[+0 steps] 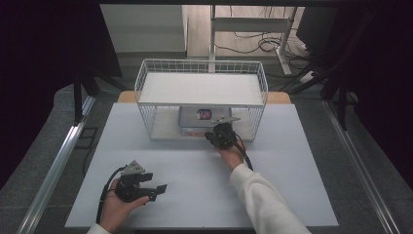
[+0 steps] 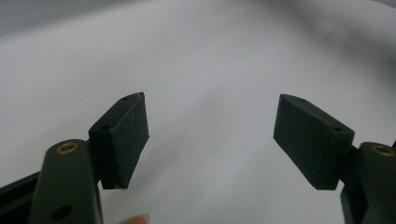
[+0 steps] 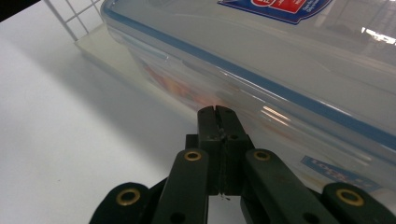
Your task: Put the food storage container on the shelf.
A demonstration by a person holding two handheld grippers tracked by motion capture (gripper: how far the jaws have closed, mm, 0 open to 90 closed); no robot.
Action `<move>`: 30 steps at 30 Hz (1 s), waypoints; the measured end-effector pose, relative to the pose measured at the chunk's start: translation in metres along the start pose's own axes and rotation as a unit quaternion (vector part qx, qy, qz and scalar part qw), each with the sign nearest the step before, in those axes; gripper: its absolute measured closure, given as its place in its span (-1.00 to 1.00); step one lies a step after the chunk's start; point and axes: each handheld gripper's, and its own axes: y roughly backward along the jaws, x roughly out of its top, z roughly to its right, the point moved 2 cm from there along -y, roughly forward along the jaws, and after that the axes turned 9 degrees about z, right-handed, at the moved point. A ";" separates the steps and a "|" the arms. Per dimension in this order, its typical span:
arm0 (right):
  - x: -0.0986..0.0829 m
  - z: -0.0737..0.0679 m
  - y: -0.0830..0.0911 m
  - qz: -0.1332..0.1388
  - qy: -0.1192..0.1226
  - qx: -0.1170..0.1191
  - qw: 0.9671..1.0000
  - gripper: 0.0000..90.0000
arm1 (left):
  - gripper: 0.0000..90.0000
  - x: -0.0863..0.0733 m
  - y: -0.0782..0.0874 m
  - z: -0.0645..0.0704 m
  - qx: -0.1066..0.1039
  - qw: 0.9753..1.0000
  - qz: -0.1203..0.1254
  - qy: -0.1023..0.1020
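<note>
A clear plastic food container [image 1: 195, 118] [image 3: 261, 51] with a blue-sealed lid and a red and blue label sits on the lower shelf of a white wire rack [image 1: 202, 66]. My right gripper [image 1: 215, 131] [image 3: 218, 111] is shut, with nothing visible between its jaws. Its tips are right at the container's near side wall; contact cannot be told. My left gripper [image 1: 157, 190] [image 2: 210, 135] rests near the table's front left, held in a hand. It is open, with bare white table between its pads [image 2: 128, 135].
The rack stands at the back middle of the white table [image 1: 292, 185], its upper shelf [image 1: 202, 88] bare. The lower shelf's cream edge [image 3: 100, 49] and wire side [image 3: 74, 18] lie just left of the container. Black metal frames flank the table.
</note>
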 end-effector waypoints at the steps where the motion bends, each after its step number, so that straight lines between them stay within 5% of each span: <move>1: 0.000 0.000 0.000 0.000 -0.001 -0.001 1.000 0.97 | -0.41 0.000 0.000 0.000 0.000 1.000 0.000 0.000; 17: -0.011 -0.007 0.009 -0.013 -0.007 -0.001 1.000 0.97 | -0.41 0.003 0.002 -0.002 -0.001 1.000 0.006 0.000; 21: -0.020 -0.022 0.041 -0.016 0.006 0.009 1.000 0.97 | -0.41 0.007 -0.001 -0.004 -0.006 1.000 0.004 -0.006; 30: -0.025 -0.025 0.088 -0.004 0.008 0.033 0.999 0.97 | -0.41 0.010 -0.004 -0.004 -0.006 1.000 0.005 -0.009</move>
